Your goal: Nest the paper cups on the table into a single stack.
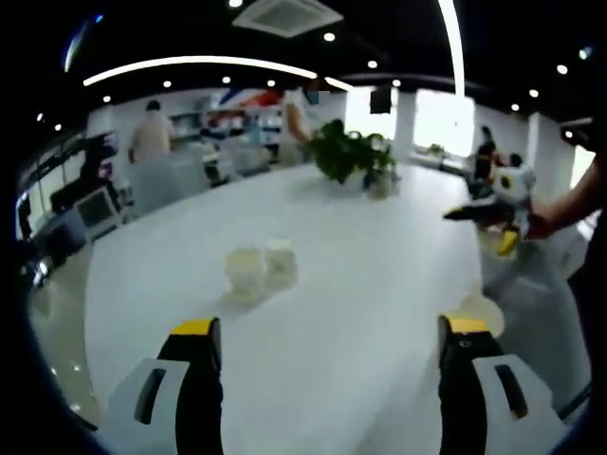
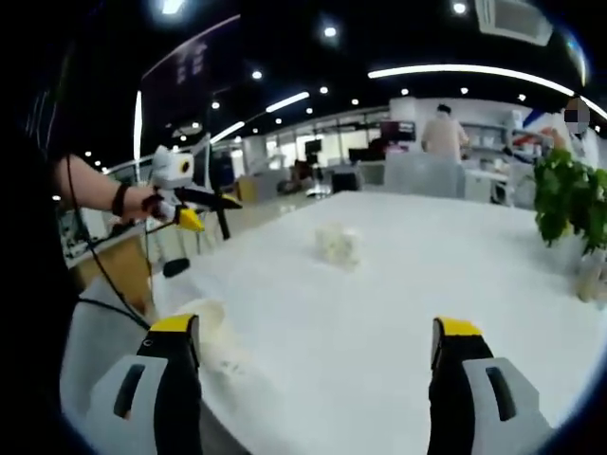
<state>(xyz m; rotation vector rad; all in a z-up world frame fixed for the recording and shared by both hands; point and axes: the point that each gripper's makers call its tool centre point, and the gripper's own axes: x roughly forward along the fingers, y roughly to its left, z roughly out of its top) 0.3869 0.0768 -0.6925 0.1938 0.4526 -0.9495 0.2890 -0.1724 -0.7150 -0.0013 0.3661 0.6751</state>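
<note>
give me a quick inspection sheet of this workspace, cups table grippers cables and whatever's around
surface: large glossy white table, bare across most of its top.
job's things: two pale paper cups standing close together mid-table, not nested; a third pale paper cup near the table edge, apart from the pair.
clutter: green leafy potted plant at the far part of the table.
grippers: left gripper open, holding nothing; right gripper open, holding nothing; both short of the cups.
cables: thin black cable hanging from the person's raised wrist.
surroundings: open office with ceiling lights, desks, grey chair, people standing in the background.
</note>
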